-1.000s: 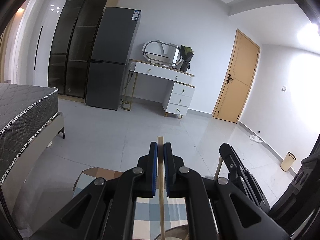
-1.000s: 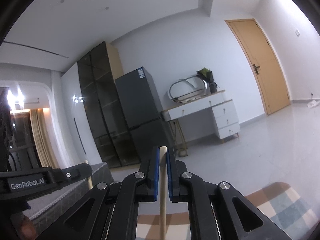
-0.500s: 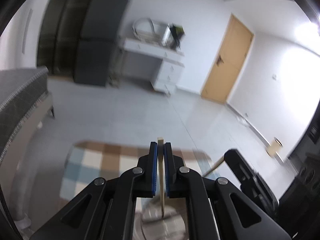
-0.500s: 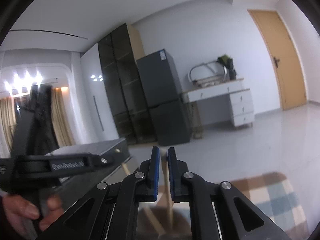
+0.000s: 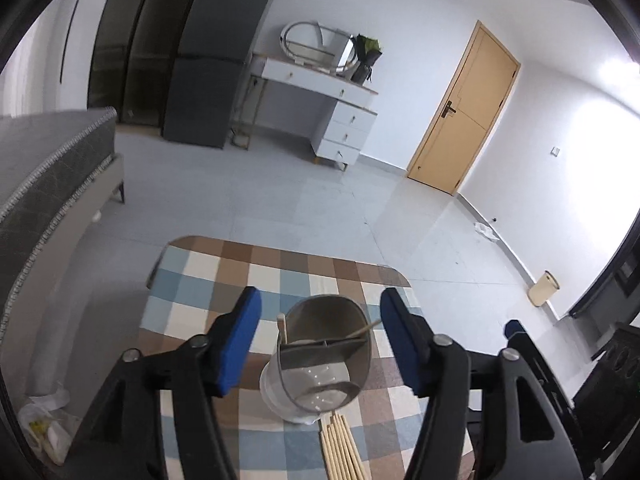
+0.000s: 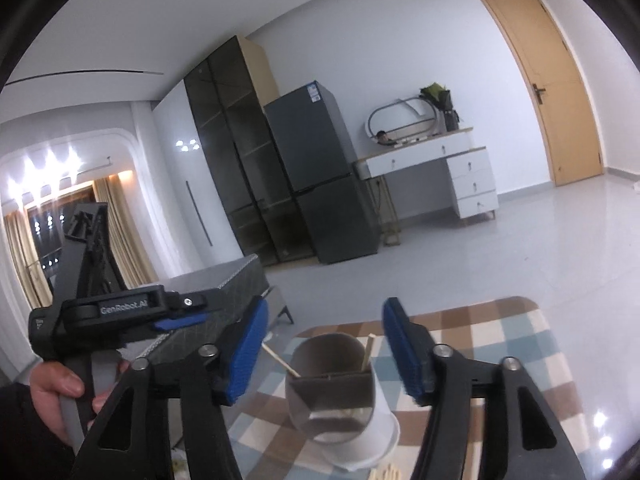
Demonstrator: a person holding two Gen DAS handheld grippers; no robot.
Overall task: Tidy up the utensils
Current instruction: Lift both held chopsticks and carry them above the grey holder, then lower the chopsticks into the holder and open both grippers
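While both tools, left tool (image 5: 320, 340) and right tool (image 6: 322, 350), are opening, empty, I fear knocking the holder (image 5: 324, 360) and spilling its chopsticks (image 6: 366, 354) across the table (image 5: 224, 272).

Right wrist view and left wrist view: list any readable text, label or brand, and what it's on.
"GenRobot.AI": white lettering on the black body of the left gripper, seen in the right wrist view.
Blue and white sticker at the top of the fridge: print too small to read in either view.
Small white mark at the rear end of the same gripper body: too blurred to read.
No other text shows.
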